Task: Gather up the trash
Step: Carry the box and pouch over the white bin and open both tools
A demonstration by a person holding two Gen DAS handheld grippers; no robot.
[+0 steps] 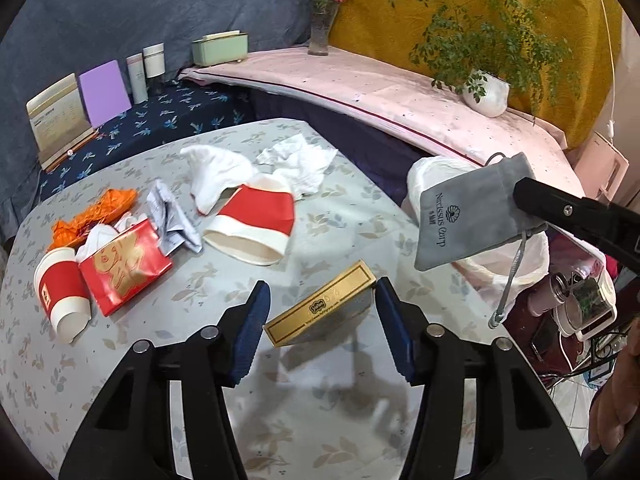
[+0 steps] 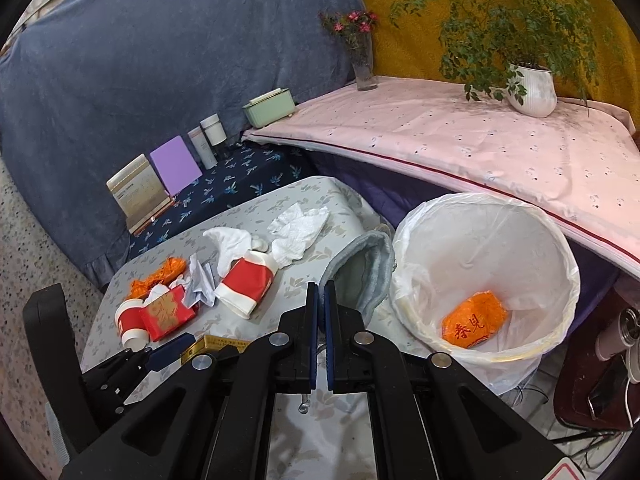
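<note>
My right fingers [image 2: 320, 300] are pinched tight on the gray pouch [image 1: 472, 220], and I hold it up by the bin [image 2: 484, 280] so it can drop in. My left fingers [image 1: 320, 320] stand about half open around the gold box [image 1: 320, 310]; the box looks lifted and tipped, touching one pad, though I cannot tell if it is gripped. The bin sits just beside the surface [image 1: 340, 220] with an orange packet [image 2: 474, 320] inside. The squashed red cup [image 1: 252, 224], the red packet [image 1: 124, 264], the small cup [image 1: 62, 292] and the tissues [image 1: 296, 160] lie on the surface, waiting.
</note>
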